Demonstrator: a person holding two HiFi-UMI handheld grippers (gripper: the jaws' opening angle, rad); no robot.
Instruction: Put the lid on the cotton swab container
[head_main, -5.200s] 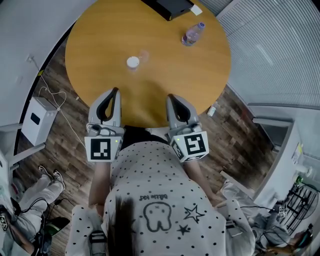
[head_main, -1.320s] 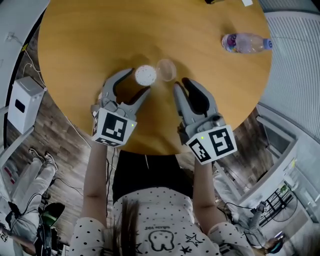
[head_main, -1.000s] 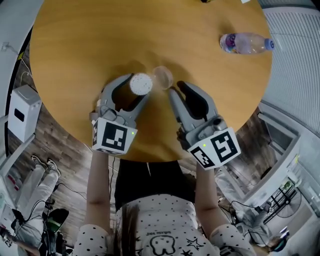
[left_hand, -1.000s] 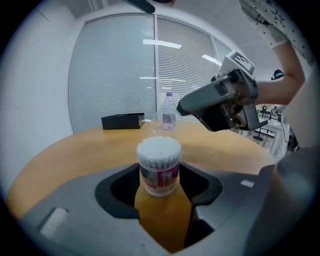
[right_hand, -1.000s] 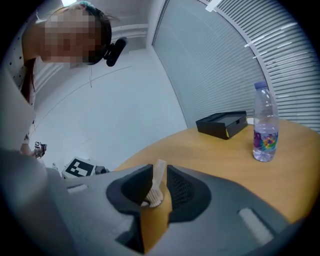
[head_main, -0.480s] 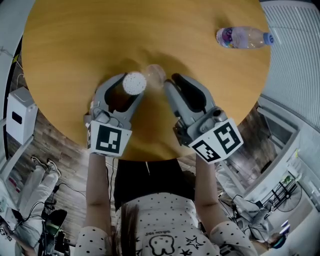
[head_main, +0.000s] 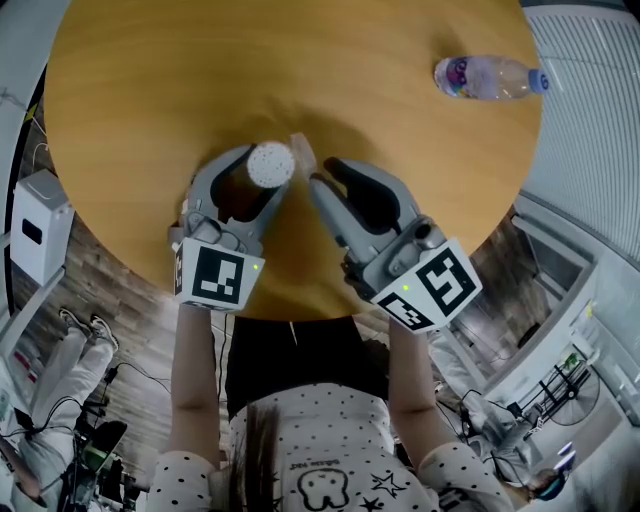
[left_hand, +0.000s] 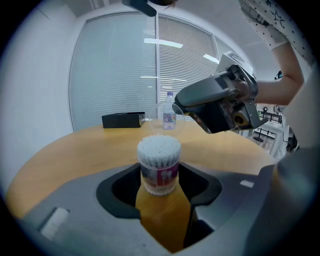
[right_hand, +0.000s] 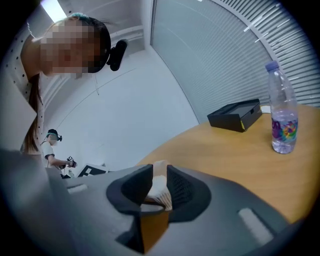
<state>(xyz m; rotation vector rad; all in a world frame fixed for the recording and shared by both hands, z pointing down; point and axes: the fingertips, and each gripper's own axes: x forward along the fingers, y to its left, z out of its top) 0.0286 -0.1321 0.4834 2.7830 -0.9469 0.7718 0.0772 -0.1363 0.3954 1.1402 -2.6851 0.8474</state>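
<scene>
The cotton swab container (head_main: 270, 163) stands upright over the near half of the round wooden table (head_main: 400, 120), its top open and packed with white swab heads. It sits right between the two jaws of the left gripper (head_main: 265, 169). In the left gripper view the container (left_hand: 159, 165) fills the gap at the jaw tips of the left gripper (left_hand: 159, 181), with a jaw pressed against each side of its labelled wall, so this gripper is clamped on it. Whether its base rests on the tabletop or hangs just above it I cannot tell.

Just beside the container, on its right, is the clear lid (head_main: 301, 152), tilted up on edge and not on the container. The right gripper (head_main: 318, 169) has it at its jaw tips. In the right gripper view the jaws of the right gripper (right_hand: 159, 181) are drawn close together, pinching the thin see-through lid (right_hand: 159, 171) edge-on, with white swabs showing just past it. The two grippers' tips are near each other, with the lid next to the container's rim.

Farther out, a water bottle (head_main: 490, 77) lies on its side toward the table's far right edge, well apart from both grippers, and a black box (right_hand: 235, 116) rests on the far side of the table
</scene>
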